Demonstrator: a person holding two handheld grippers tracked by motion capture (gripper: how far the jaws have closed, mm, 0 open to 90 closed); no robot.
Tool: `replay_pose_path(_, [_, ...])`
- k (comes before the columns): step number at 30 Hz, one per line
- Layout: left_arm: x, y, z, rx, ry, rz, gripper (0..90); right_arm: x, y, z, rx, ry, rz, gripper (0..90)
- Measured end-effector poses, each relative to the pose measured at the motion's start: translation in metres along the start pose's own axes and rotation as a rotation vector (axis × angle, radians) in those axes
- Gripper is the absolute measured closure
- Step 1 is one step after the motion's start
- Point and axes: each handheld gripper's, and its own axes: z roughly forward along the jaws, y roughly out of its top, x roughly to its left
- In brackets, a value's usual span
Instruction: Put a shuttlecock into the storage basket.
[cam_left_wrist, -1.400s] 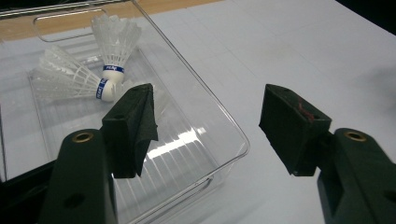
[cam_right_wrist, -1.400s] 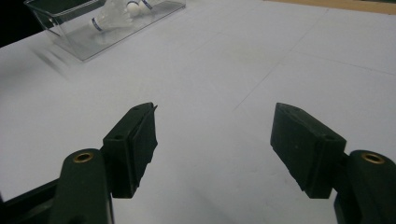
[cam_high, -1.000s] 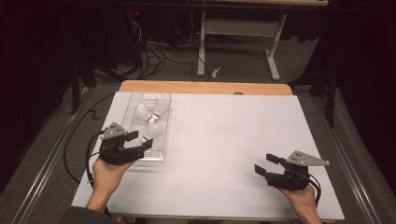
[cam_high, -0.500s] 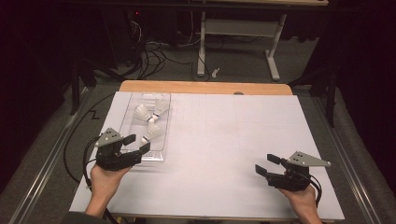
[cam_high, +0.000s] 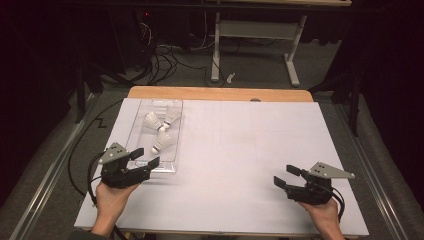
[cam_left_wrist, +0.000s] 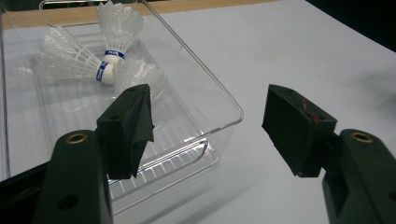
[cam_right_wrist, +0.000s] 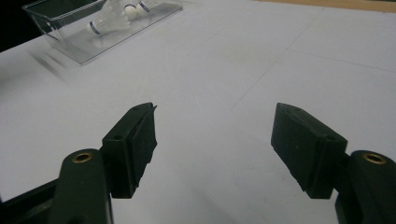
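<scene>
Sitting along the left edge of the tabletop (cam_high: 240, 165), toward the far corner, a clear plastic tray (cam_high: 176, 150) is seen with three white shuttlecocks (cam_high: 161, 143) piled in its far half; the left gripper (cam_high: 145, 157) is held at the tray's near end, jaws spread wide with one over the tray's near right corner, nothing gripped; the right gripper (cam_high: 285, 176) is parked near the near right corner, jaws wide apart too, over bare white surface.
</scene>
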Motion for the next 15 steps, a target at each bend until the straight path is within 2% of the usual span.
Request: replay_pose_path(15, [-0.002,-0.011,0.0,-0.015,-0.003,-0.006,33.1,0.0,0.0,-0.001,-0.003,-0.002,0.003,31.5])
